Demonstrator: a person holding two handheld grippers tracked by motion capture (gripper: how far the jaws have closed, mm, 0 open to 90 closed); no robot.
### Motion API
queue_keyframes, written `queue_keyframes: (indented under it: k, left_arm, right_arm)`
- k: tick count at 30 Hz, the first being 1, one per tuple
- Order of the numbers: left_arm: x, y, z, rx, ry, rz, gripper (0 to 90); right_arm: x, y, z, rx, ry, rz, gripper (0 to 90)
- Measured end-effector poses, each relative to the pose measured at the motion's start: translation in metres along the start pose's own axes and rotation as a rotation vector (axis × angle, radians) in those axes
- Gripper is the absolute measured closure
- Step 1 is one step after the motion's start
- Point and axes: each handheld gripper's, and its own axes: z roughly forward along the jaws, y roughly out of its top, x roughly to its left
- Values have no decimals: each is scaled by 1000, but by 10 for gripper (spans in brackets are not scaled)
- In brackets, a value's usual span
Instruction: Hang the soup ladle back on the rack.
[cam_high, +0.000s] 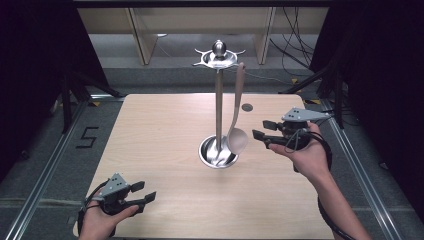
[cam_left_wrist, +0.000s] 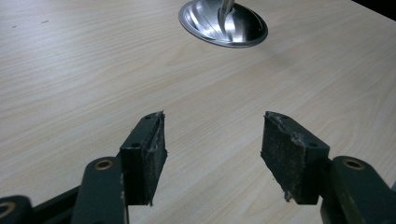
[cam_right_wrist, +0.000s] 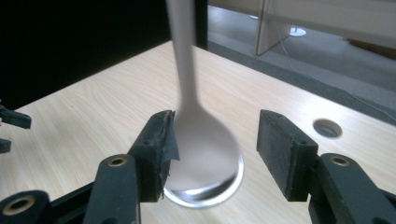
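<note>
One utensil is on site: a pale ladle (cam_high: 237, 131) hanging by its handle tip from the crown of a metal stand (cam_high: 218, 95) at the centre of the wooden table (cam_high: 150, 150). Its bowl hangs low, just above the stand's dished base (cam_left_wrist: 223, 25), beside the upright pole.

Right gripper (cam_high: 264, 129): jaws wide apart, holding nothing. It is levelled at the ladle's bowl from the right, and in the right gripper view the bowl (cam_right_wrist: 203, 149) sits between the two pads (whether the left-hand pad touches it cannot be told).

Left gripper (cam_high: 143, 192): jaws likewise wide apart and empty, resting low near the table's near-left edge, well apart from the stand.

Handling assessment: the ladle looks matte, probably plastic or silicone, so likely light and moderately stiff. Hung freely, it should swing at a nudge. The rounded bowl offers a poor, slippery purchase; the narrow handle just above the bowl is judged the sounder grip.

Containers: the base dish appears to hold nothing besides the pole rising from it.
</note>
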Motion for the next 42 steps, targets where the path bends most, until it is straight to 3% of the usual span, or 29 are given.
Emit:
queue_keyframes:
  k: [1, 6, 9, 10, 14, 15, 16, 18, 20, 21, 22, 23, 24, 25, 26, 27, 28, 30, 31, 32, 33, 36, 38, 39, 40, 42]
  left_arm:
    - [0, 0, 0, 1, 3, -6, 391]
    - [1, 0, 0, -4, -7, 18, 391]
    - [2, 0, 0, -5, -6, 20, 391]
    - [2, 0, 0, -5, -6, 20, 391]
    - [1, 0, 0, -4, -4, 13, 391]
    - [2, 0, 0, -5, -5, 20, 390]
    - [2, 0, 0, -5, -5, 21, 391]
    - [2, 0, 0, -5, -5, 20, 391]
    - [2, 0, 0, -5, -5, 20, 391]
    - [2, 0, 0, -6, -6, 21, 390]
    - [2, 0, 0, -5, -6, 19, 390]
    - [2, 0, 0, -5, -6, 19, 390]
    - [1, 0, 0, 1, 3, 18, 390]
    - [2, 0, 0, -3, -5, 17, 391]
    - [1, 0, 0, 2, 4, 16, 390]
    - [1, 0, 0, 4, 6, 16, 391]
    - [0, 0, 0, 2, 5, -2, 390]
    - [0, -1, 0, 3, 1, -6, 390]
    - [1, 0, 1, 5, 1, 9, 390]
    - [1, -1, 1, 0, -5, -5, 390]
    - [1, -1, 2, 0, -7, -5, 390]
    - [0, -1, 1, 5, -5, -7, 390]
    - [1, -1, 2, -1, -8, -5, 390]
    - [1, -1, 2, 1, -7, -6, 390]
    - [0, 0, 1, 1, 1, -4, 390]
    - [1, 0, 1, 2, -7, 3, 391]
  right_arm:
    - [0, -3, -4, 18, -6, 32, 462]
    - [-11, -18, -12, 4, -17, 44, 452]
    - [-16, -27, -21, 16, -40, 86, 439]
    - [-19, -29, -21, 12, -49, 62, 435]
    - [-27, -46, -28, 23, -92, 103, 425]
    - [-27, -48, -29, 33, -86, 136, 425]
    - [-32, -53, -30, 29, -100, 105, 425]
    - [-34, -61, -33, 41, -101, 165, 428]
    - [-40, -70, -35, 17, -127, 154, 436]
    - [-40, -73, -38, 14, -135, 190, 438]
    - [-46, -78, -39, 0, -157, 153, 439]
    - [-43, -80, -40, 2, -147, 217, 439]
    - [-49, -85, -41, 0, -167, 172, 438]
    - [-48, -88, -42, 8, -160, 221, 438]
    - [-50, -91, -44, 22, -170, 232, 438]
    - [-54, -95, -45, 27, -190, 201, 438]
    - [-53, -98, -45, 36, -188, 239, 438]
    - [-59, -105, -46, 45, -203, 207, 438]
    - [-59, -110, -46, 54, -207, 238, 437]
    - [-61, -113, -46, 53, -210, 229, 438]
    - [-60, -116, -46, 79, -216, 252, 437]
    - [-64, -127, -47, 80, -231, 263, 437]
    - [-68, -132, -48, 85, -240, 238, 437]
    - [-66, -135, -48, 92, -261, 265, 437]
    - [-67, -138, -48, 88, -266, 261, 437]
    - [-70, -143, -49, 92, -255, 258, 437]
